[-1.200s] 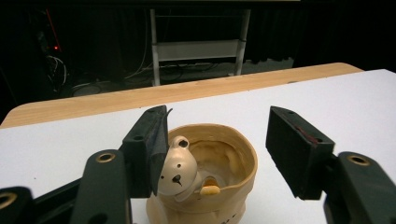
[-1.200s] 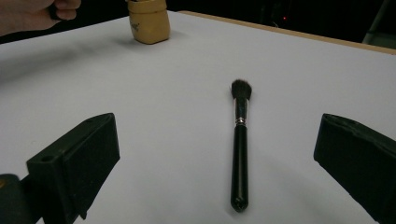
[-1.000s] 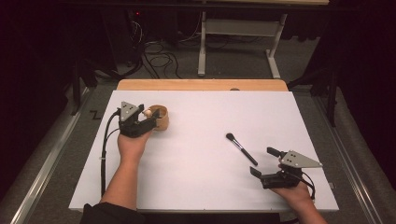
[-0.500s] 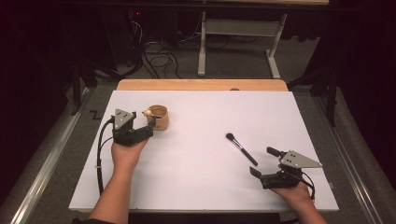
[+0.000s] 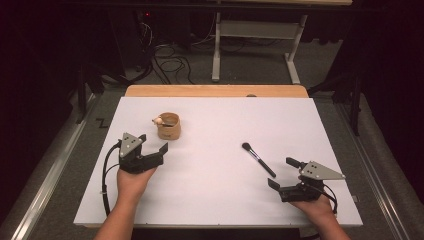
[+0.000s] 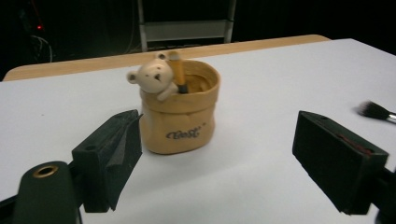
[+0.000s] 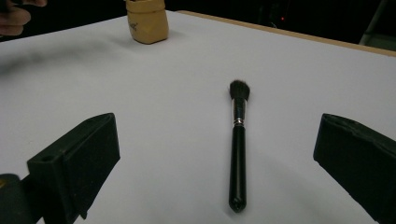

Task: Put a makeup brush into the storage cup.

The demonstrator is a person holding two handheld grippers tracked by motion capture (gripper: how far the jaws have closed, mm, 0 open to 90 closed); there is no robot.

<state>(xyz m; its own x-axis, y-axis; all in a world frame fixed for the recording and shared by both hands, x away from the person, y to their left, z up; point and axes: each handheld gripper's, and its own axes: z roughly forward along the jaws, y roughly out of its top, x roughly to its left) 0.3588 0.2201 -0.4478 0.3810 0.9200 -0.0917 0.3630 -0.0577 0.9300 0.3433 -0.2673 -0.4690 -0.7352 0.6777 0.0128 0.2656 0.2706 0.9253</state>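
left gripper (image 5: 154,143): near-left part of the table, just on the near side of the pot, apart from it. Jaws wide, have just been opening, nothing between the pads. In the left gripper view the pot stands beyond the gap between the jaws, closer to the left one.
right gripper (image 5: 283,172): near-right corner of the table, hand low at the near edge. Jaws wide, holding nothing. Brush lies just beyond them.
pot (image 5: 168,125): small tan pot shaped like a rolled-top sack, upright on the far-left part of the white sheet. Dark lettering on the front, seen in the left gripper view (image 6: 180,112).
bear (image 6: 153,78): small cream bear figure at the pot's rim, on its left side, paw over the edge.
stick (image 6: 178,71): orange stick-like handle with a dark band, standing in the pot just beside the bear, leaning a little. Lower end hidden inside the pot.
brush (image 5: 258,159): black makeup brush flat on the sheet, right of centre, well apart from the pot. Bristles point far-left, handle end points near-right toward the right gripper. In the right gripper view (image 7: 237,144) it lies in line with the gap between the jaws, touched by neither.
table (image 5: 210,200): white sheet over a wooden top; bare wood strip at the far edge.
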